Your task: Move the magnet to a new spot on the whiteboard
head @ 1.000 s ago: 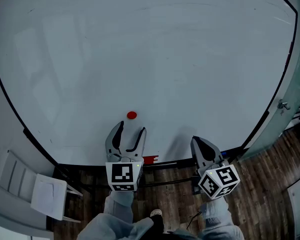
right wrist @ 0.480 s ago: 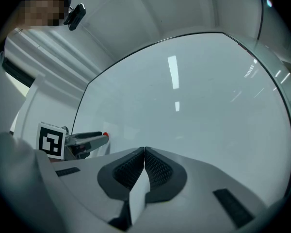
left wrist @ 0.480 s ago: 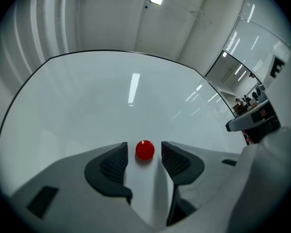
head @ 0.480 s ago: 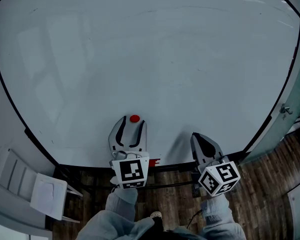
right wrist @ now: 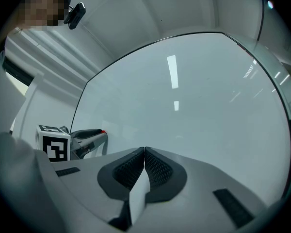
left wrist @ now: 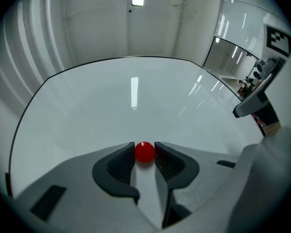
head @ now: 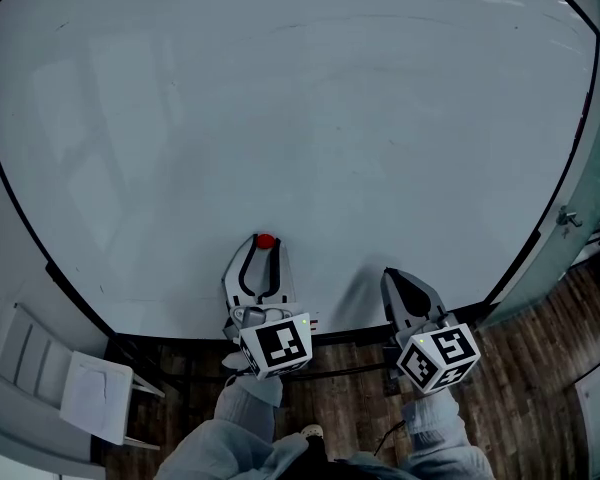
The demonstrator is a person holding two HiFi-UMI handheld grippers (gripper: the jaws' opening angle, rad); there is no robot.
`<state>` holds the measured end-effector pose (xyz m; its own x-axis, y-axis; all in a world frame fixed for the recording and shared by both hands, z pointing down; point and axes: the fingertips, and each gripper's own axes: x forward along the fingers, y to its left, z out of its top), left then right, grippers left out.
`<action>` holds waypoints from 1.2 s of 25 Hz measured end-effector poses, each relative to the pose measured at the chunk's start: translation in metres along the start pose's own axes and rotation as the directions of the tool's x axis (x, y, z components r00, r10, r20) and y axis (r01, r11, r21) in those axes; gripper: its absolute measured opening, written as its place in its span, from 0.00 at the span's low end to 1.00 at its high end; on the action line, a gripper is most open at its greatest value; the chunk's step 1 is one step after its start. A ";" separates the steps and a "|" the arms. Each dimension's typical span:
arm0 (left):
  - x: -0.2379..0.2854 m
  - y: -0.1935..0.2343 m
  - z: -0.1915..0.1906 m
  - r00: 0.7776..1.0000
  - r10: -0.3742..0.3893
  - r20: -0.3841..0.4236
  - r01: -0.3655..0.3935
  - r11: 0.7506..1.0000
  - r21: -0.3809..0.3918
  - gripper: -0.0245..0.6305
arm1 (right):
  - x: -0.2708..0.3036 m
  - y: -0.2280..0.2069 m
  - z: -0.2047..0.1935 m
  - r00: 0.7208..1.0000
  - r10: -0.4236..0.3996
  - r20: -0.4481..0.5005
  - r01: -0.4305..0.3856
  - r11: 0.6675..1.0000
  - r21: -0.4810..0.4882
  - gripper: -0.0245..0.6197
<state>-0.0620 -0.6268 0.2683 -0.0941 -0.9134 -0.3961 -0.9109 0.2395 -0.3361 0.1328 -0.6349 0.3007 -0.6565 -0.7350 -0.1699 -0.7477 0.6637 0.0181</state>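
Right gripper (right wrist: pixel 144 154): jaws pressed together, nothing between them, facing the whiteboard (right wrist: pixel 199 110). Left gripper (right wrist: pixel 89 140), with its marker cube (right wrist: pixel 54 147), sits near the whiteboard's left edge. Its jaws have just been closing, with the red magnet (right wrist: pixel 103 131) between their tips.

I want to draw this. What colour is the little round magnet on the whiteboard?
The magnet is bright red; the left gripper view shows it best.
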 end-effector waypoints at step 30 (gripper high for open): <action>-0.038 -0.011 0.007 0.990 -0.143 -0.022 0.141 0.987 -0.072 0.22 | -0.045 0.002 -0.015 0.998 -0.064 -0.019 0.065 0.997 0.048 0.08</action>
<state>-0.0462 -0.5927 0.2809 0.0280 -0.9451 -0.3255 -0.9417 0.0843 -0.3258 0.1598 -0.6029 0.3236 -0.6089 -0.7785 -0.1521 -0.7832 0.6204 -0.0402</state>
